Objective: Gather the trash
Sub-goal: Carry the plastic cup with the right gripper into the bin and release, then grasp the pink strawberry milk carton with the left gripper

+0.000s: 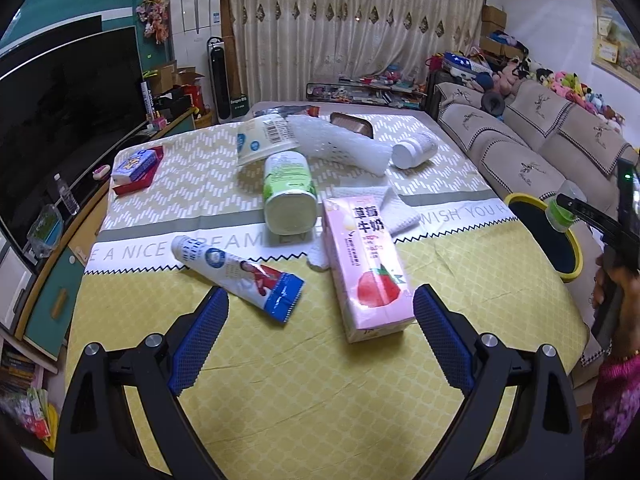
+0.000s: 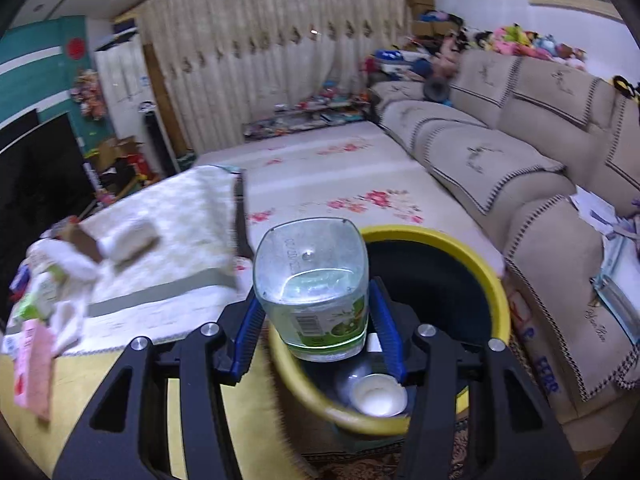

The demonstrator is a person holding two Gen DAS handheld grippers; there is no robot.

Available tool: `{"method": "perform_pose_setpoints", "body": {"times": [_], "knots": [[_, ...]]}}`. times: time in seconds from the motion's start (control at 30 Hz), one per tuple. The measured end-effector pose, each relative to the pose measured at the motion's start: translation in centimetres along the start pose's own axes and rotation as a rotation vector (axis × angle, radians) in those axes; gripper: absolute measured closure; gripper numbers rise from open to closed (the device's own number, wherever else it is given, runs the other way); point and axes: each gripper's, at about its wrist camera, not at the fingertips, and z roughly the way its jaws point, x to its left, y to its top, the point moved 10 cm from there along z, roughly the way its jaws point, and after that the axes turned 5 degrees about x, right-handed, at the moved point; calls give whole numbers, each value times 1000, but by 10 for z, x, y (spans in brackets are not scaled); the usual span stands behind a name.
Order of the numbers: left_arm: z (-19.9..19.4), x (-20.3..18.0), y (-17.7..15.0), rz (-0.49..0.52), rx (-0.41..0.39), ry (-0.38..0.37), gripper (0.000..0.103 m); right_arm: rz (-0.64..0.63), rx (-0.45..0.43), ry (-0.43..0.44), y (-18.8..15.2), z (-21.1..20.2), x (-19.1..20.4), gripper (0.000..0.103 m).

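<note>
Right wrist: clear bottle (image 2: 314, 292) clamped between blue pads of right gripper (image 2: 316, 332), base forward, hanging over yellow-rimmed bin (image 2: 460, 248) beside table. Cup (image 2: 378, 394) in bin. Step: drop-off. Next: release over the opening, not the rim. Left gripper (image 1: 320, 344) jaws apart, empty, hovering over table (image 1: 280, 400) near pink carton (image 1: 366, 268) and tube (image 1: 240, 272); likely next picks.

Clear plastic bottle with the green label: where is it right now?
In the right wrist view the clear bottle sits clamped in the right gripper, over the near rim of the yellow bin, beside the table.
</note>
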Motion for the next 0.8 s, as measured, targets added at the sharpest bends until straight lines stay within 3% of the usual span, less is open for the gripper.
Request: {"method": "perform_pose_setpoints", "body": {"times": [0.27,0.37,0.8], "knots": [[11,-11,1,20,25,-7,11,21,61,-85,-2,50,-35,53],[16,-16,1,26,36,-13,11,26,56,-122,1,57,-43,31],[45,-36,-4,47,85,-31,11,52,-67,-75,5,-14,-30,27]]}}
